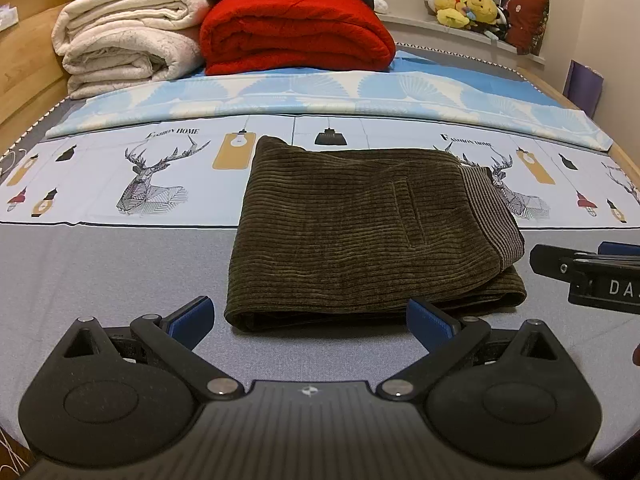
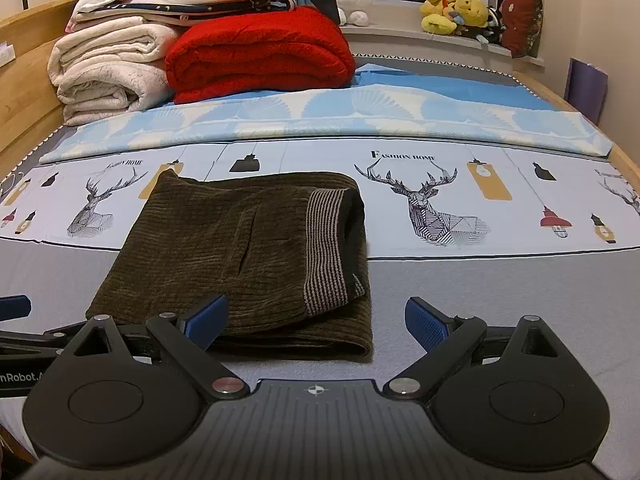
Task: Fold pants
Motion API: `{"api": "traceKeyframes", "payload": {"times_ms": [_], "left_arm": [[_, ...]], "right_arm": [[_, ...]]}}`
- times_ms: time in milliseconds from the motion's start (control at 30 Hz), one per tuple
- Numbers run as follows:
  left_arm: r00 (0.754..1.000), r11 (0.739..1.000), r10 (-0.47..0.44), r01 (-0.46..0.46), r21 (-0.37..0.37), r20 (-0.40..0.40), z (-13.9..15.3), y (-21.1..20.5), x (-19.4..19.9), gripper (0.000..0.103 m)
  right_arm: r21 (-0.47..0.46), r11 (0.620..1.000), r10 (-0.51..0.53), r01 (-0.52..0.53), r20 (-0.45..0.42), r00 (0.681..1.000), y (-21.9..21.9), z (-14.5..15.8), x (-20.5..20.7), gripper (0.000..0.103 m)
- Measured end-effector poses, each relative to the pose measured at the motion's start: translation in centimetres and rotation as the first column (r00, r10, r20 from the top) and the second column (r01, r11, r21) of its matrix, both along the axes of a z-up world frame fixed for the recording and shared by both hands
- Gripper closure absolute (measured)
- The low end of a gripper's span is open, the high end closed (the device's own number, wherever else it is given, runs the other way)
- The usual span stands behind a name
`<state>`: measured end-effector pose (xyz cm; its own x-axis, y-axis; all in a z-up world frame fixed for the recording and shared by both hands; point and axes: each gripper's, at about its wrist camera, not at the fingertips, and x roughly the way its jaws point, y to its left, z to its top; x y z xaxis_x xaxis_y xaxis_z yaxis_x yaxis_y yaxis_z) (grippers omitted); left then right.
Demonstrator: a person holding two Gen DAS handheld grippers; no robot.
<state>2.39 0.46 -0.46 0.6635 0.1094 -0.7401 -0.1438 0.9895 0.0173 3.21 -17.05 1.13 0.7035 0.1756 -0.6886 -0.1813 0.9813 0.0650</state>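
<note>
Left wrist view: one pair of olive corduroy pants [image 1: 360, 232] lies folded on one bed [image 1: 120, 264]. Two grippers, left gripper [image 1: 310, 320] and right gripper [image 2: 316, 320], both spread, empty.

We see the pants [image 1: 360, 236] as ribbed olive corduroy with a striped knit waistband [image 2: 325, 248]. Each tool, left [image 1: 310, 318] and right [image 2: 316, 322], looks matt black plastic with textured blue pads [image 2: 426, 326]. At eleven o'clock the red blanket [image 1: 296, 32] looks fluffy.

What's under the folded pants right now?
The pants lie folded on the bed sheet, straddling its grey band and deer-print strip. Lower corduroy layers show at the near edge. Whatever sheet print lies directly beneath is covered.
</note>
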Motion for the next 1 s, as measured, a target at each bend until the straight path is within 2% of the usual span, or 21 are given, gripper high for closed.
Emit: {"api": "traceKeyframes", "payload": {"times_ms": [1000], "left_arm": [[1.0, 1.0, -0.017, 0.017, 0.002, 0.006, -0.05, -0.2, 0.11, 0.001]], "right_arm": [[0.0, 1.0, -0.001, 0.001, -0.001, 1.0, 0.21, -0.03, 0.05, 0.008]]}}
